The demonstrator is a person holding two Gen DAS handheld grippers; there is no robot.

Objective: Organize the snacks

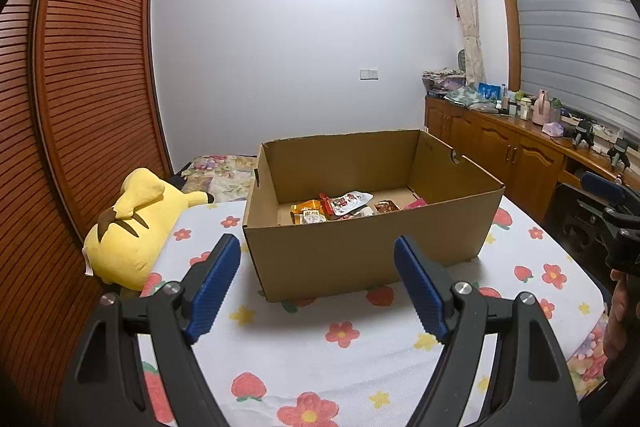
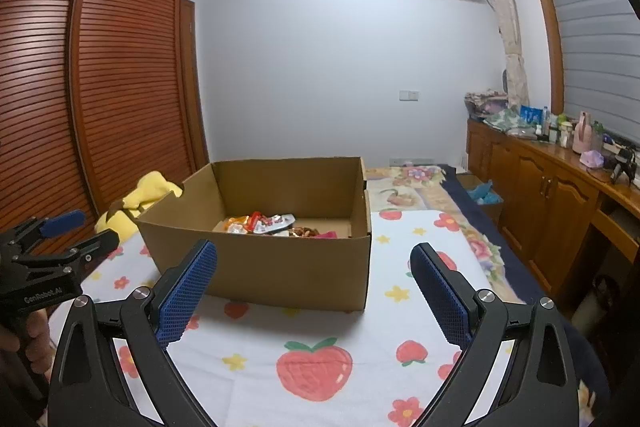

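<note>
We see left gripper (image 1: 318, 285): black angular frame, triangular cut-outs, silver round screws at pivots, blue ribbed pads (image 1: 214, 289). We see right gripper (image 2: 314, 287): same black frame, silver screws, blue dimpled pads (image 2: 188, 293). White lettering on left gripper's black body, seen from right wrist.

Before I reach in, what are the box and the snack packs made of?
Box: plain brown corrugated cardboard, matte, with folded corners and cut handle slots. Snack packs: seemingly glossy plastic or foil wrappers, shiny and crinkled; too small to tell which.
</note>
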